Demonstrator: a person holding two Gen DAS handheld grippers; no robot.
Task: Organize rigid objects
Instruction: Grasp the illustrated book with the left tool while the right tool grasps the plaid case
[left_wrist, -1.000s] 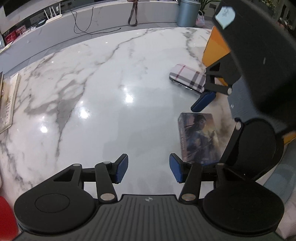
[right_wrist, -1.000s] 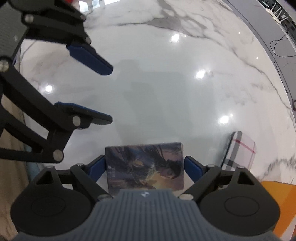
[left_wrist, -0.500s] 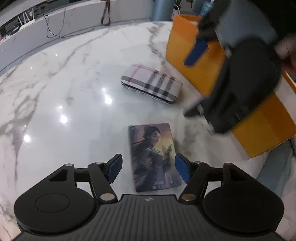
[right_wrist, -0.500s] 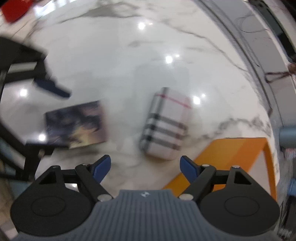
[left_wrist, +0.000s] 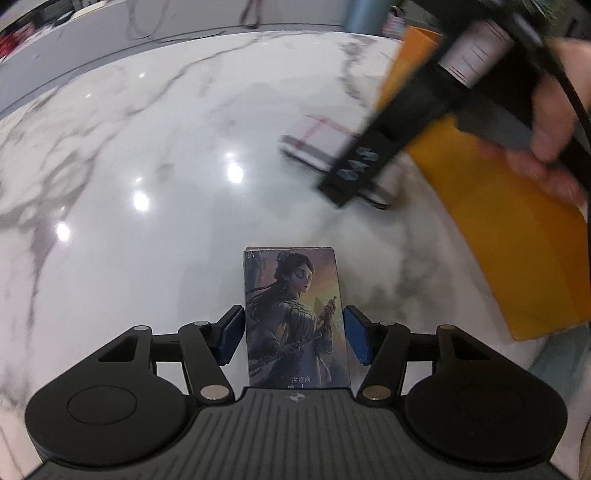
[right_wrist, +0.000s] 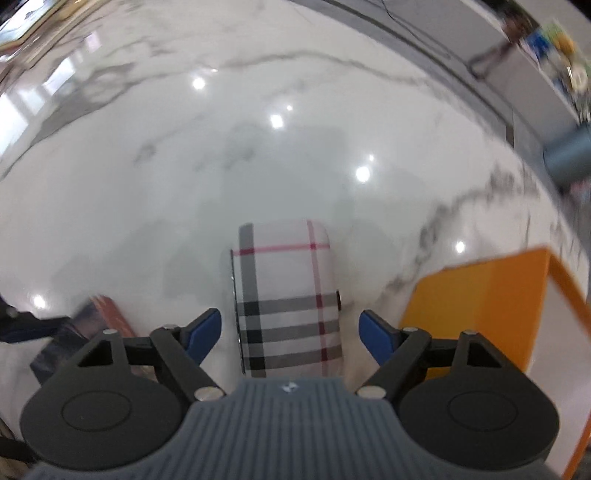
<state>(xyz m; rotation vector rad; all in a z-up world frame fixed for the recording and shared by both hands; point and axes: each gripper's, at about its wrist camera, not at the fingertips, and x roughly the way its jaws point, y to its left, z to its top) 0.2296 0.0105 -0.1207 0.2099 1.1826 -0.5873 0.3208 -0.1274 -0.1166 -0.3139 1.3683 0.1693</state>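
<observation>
On table: left gripper closing round illustrated box, pads not yet pressing. Right gripper closing astride plaid case, gaps both sides. Centre before squeezing; orange box adjacent.

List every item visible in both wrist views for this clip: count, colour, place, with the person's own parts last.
marble table: one, white with grey veins, under everything.
picture box: one, dark illustrated cover, flat on the table between the left gripper's pads.
plaid case: one, white with grey, black and red stripes, on the table between the right gripper's pads.
orange box: one, orange, on the table right of the plaid case in the right wrist view.
grey cylinder: one, blue-grey, beyond the table's far edge; blurred.
left gripper: one, black with blue pads, jaws closing around the picture box, small gaps each side.
right gripper: one, same build, jaws closing, clear of the plaid case.
hand: one, holding the right gripper.
</observation>
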